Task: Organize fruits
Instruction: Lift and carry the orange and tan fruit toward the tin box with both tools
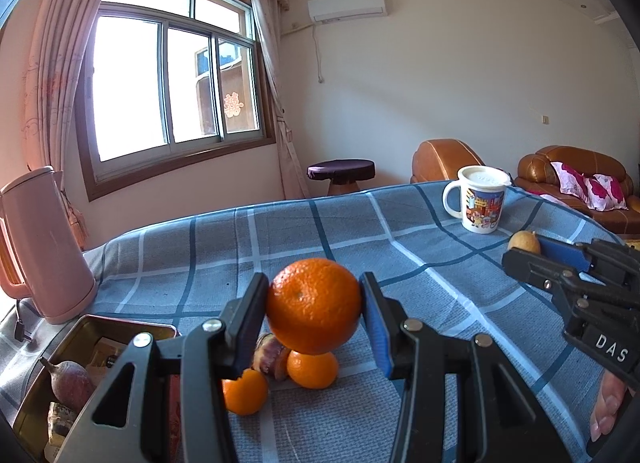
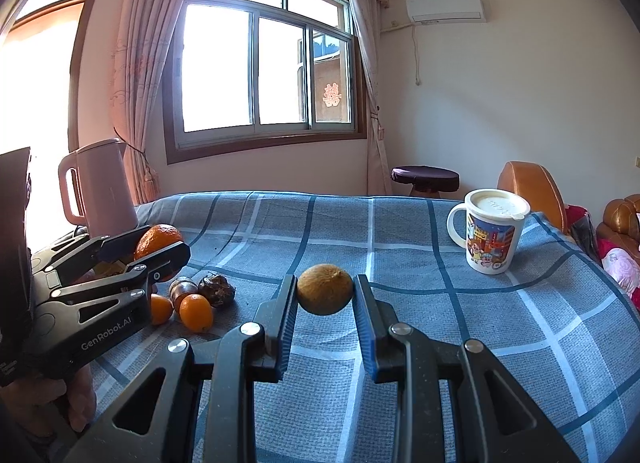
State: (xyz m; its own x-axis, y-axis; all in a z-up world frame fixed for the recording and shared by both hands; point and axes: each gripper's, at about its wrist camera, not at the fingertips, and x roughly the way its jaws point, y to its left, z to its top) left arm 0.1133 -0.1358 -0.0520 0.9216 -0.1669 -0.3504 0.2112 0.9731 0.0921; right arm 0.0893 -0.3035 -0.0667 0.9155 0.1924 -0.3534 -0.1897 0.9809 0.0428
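The counter [image 1: 460, 295], draped in a blue checked cloth, is filling the lower half of both views, with a pink kettle [image 1: 44, 247] standing at its left edge and a gold tin [image 1: 86, 327] sitting just in front of it in the lower left. The left hand-held gripper [image 1: 316, 303] is clamping a large orange [image 1: 314, 305] between its blue pads, lifted above the cloth. The right hand-held gripper [image 2: 325, 297] is pinching a small brown fruit [image 2: 325, 289] at frame centre, also clear of the surface.

Both fruits are round and smooth — either could be squirting out of the pads if the grip loosens, then rolling off the counter. The tin is already holding a dark fruit [image 1: 70, 383] and packets, so room is probably tight.

A cartoon mug [image 2: 490, 231] is standing at the far right, well apart. Two small oranges [image 1: 312, 369] and some dark fruits [image 2: 216, 290] are lying beneath the left hand-held gripper, crowding any path toward the tin.
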